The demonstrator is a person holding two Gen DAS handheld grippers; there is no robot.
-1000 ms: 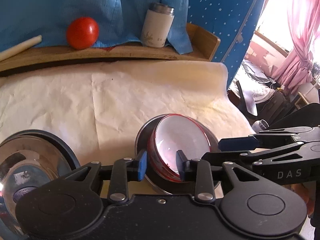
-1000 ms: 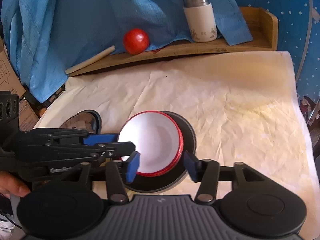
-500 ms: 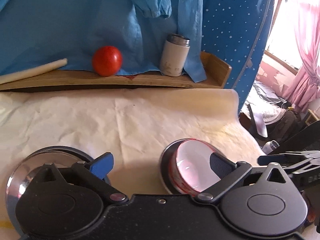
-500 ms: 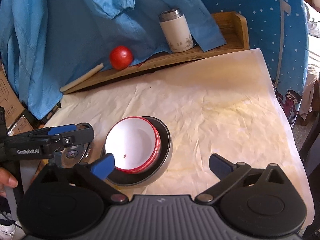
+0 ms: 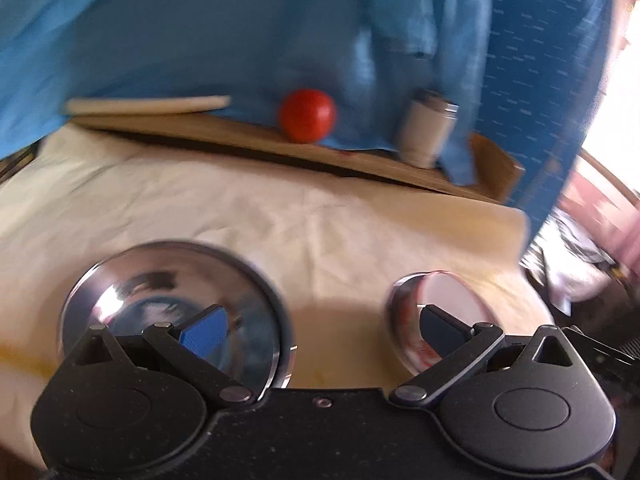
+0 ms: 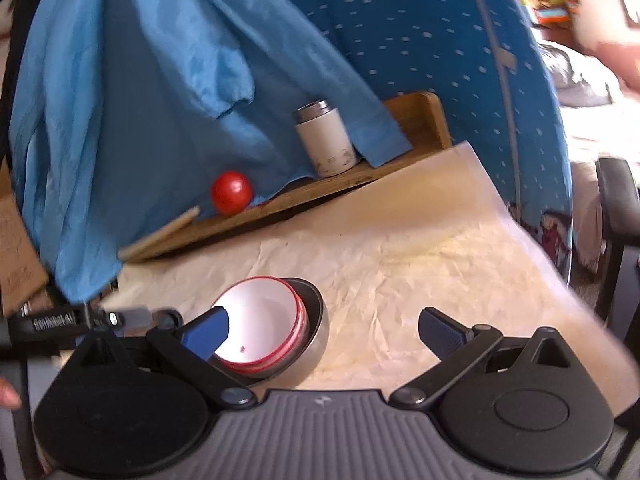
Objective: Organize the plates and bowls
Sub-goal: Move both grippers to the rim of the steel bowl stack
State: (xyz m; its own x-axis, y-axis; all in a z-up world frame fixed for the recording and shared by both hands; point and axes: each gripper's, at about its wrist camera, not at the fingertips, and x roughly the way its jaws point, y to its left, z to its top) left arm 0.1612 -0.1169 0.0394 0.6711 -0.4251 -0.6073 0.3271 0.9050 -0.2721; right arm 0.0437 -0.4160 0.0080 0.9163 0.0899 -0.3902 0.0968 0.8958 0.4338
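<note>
A red-rimmed white bowl (image 6: 260, 322) sits nested in a steel bowl (image 6: 316, 332) on the paper-covered table; the pair also shows in the left wrist view (image 5: 448, 304), blurred. A second, empty steel bowl (image 5: 160, 292) lies left of them. My left gripper (image 5: 322, 326) is open and empty, raised between the two bowls. My right gripper (image 6: 324, 326) is open and empty, raised above the table, its left finger over the white bowl. The left gripper's body (image 6: 80, 322) shows at the left edge of the right wrist view.
A wooden tray (image 6: 320, 196) along the back holds a red tomato (image 6: 231, 193), a white thermos (image 6: 326, 144) and a rolled paper stick (image 5: 148, 105). Blue cloth (image 6: 140, 100) hangs behind. The table's right edge (image 6: 532, 240) drops to a chair (image 6: 618, 216).
Both grippers opened wide and pulled back and up from the nested bowls. The left view swung left, bringing the empty steel bowl to centre-left. The white bowl stays in the steel bowl.
</note>
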